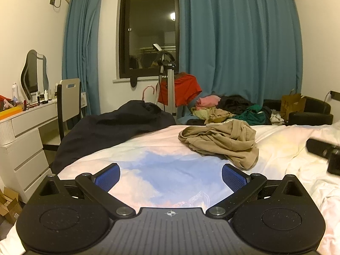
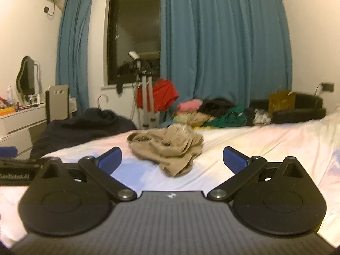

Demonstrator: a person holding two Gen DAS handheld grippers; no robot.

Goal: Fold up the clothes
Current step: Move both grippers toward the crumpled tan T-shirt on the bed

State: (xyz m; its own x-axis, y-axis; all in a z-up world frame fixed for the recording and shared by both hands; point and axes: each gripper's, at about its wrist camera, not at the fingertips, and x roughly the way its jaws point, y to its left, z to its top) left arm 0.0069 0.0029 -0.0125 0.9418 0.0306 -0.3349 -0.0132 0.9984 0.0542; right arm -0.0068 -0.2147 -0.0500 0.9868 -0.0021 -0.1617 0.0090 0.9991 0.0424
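Left gripper (image 1: pixel 171 175) jaws spread wide, nothing between them; bare bedsheet (image 1: pixel 161 170) lies ahead, free up to crumpled tan garment (image 1: pixel 221 142). Dark garment (image 1: pixel 110 125) heaped on bed's far-left corner blocks that side. Right gripper (image 2: pixel 172 159) also wide apart, empty; tan garment (image 2: pixel 167 148) sits just ahead between its fingers. Open sheet (image 2: pixel 265 140) to right of it. Clothes pile (image 2: pixel 212 112) and tripod (image 2: pixel 146 104) stand beyond bed's far edge.

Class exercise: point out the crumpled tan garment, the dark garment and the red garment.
tan garment (image 1: pixel 221 142), left wrist view, its bunched middle.
dark garment (image 1: pixel 119 125), left wrist view, its broad top.
red garment (image 2: pixel 163 95), right wrist view, its front.
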